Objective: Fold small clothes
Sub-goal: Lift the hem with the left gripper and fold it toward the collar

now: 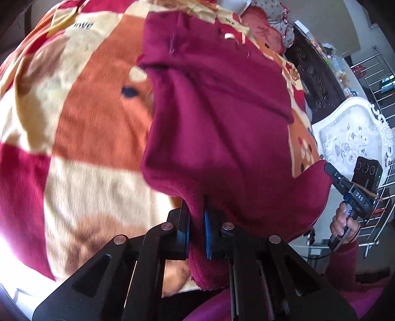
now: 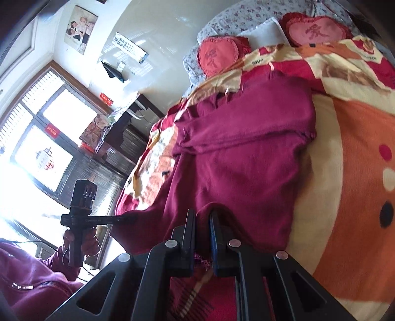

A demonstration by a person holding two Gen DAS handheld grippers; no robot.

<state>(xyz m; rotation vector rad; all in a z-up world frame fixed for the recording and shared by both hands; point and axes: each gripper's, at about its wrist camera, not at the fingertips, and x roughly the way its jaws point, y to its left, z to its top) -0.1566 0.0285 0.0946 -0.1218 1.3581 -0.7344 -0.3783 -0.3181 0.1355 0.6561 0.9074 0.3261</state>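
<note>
A maroon knit garment (image 1: 222, 118) lies partly on a patterned red, orange and cream blanket (image 1: 81, 128), its near edge lifted. My left gripper (image 1: 196, 205) is shut on the garment's near hem. My right gripper (image 2: 203, 217) is shut on another part of the same hem; the garment (image 2: 246, 158) stretches away from it across the blanket (image 2: 358, 172). The right gripper also shows in the left wrist view (image 1: 329, 170), pinching a corner. The left gripper shows in the right wrist view (image 2: 133, 218), also on the cloth.
Two red heart cushions (image 2: 219, 54) and a floral pillow (image 2: 246, 17) lie at the bed's head. A white ornate footboard (image 1: 353, 133) and metal railing (image 1: 375, 74) stand at right. A dark wooden cabinet (image 2: 123, 148) and a bright window (image 2: 44, 153) are at left.
</note>
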